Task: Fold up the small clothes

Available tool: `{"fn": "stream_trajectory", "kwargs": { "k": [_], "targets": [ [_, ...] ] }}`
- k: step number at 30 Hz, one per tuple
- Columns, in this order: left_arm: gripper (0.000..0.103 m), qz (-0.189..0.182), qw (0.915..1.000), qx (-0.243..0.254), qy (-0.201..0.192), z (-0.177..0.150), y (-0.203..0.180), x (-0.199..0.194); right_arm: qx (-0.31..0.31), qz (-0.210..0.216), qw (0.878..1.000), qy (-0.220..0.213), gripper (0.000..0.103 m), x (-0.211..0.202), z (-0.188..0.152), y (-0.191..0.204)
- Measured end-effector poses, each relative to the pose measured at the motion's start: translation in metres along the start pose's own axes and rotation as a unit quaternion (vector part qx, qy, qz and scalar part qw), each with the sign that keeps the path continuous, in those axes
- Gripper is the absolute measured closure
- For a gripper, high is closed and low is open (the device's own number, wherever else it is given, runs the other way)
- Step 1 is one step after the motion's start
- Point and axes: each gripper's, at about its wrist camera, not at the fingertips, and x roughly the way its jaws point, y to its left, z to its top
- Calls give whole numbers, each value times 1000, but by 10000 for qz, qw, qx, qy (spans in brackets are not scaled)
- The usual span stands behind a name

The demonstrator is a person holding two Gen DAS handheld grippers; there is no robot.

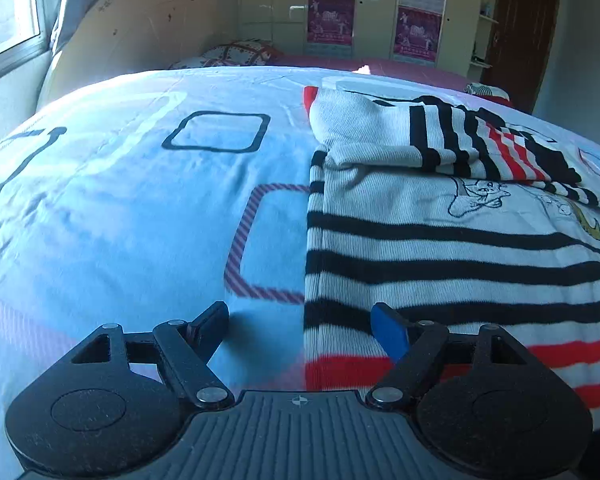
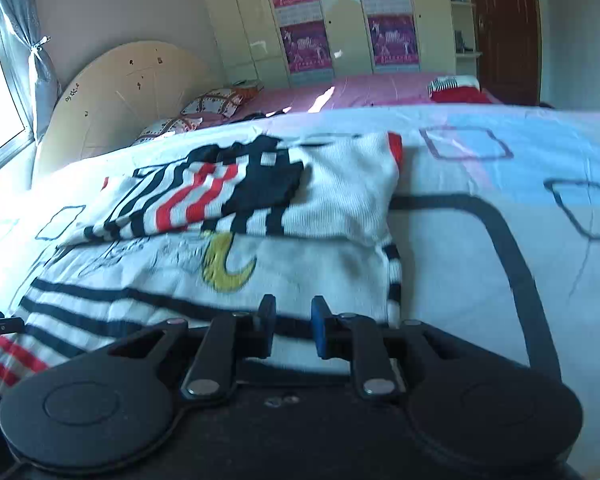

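We see a bed with a pale blue bedsheet (image 1: 120,208) printed with rounded squares. On it lies a small striped sweater (image 1: 440,240), white with black and red bands, its sleeves folded over the chest. Our left gripper (image 1: 300,320) stands wide open across the sweater's side edge; the blue pad is above the knit, the black finger above the sheet. Our right gripper (image 2: 293,330) is only narrowly open, low over the sweater's hem, and it holds nothing.
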Motion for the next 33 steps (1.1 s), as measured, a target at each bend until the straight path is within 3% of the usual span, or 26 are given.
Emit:
{"fn": "stream_trajectory", "kwargs": {
  "k": [3,6,8,12,14,18,21,25,29,33],
  "targets": [
    [40,-138,9997,-162,120,-17,4,-19,317,121,9991,255,81,-22,-25,-15],
    [41,-411,9989,-98,216,-27,0,-29,781,109,9964,313,83,-44,-44,-28],
    [41,-581,9980,21,255,-31,-2,-32,856,-102,9958,304,78,-58,-54,-29],
    [41,-806,9958,388,206,-39,-8,-39,1094,-259,9934,213,77,-82,-73,-24],
    [42,-811,9956,454,82,-38,-8,-45,1126,-396,9927,147,77,-91,-79,-15],
    [43,-714,9925,803,-589,-16,-14,-52,670,-672,9953,-196,81,-99,-67,9],
    [43,-728,9853,1230,-934,19,-33,-33,323,-637,9960,-528,84,-80,-37,22],
    [43,-630,9826,1290,-1179,75,-63,14,208,-476,9958,-748,84,-23,18,26],
    [43,-477,9818,1311,-1286,128,-94,62,273,-244,9965,-756,77,52,74,15],
    [43,-365,9836,1307,-1191,157,-109,100,387,-3,9977,-562,72,116,110,-4]
  ]
}}
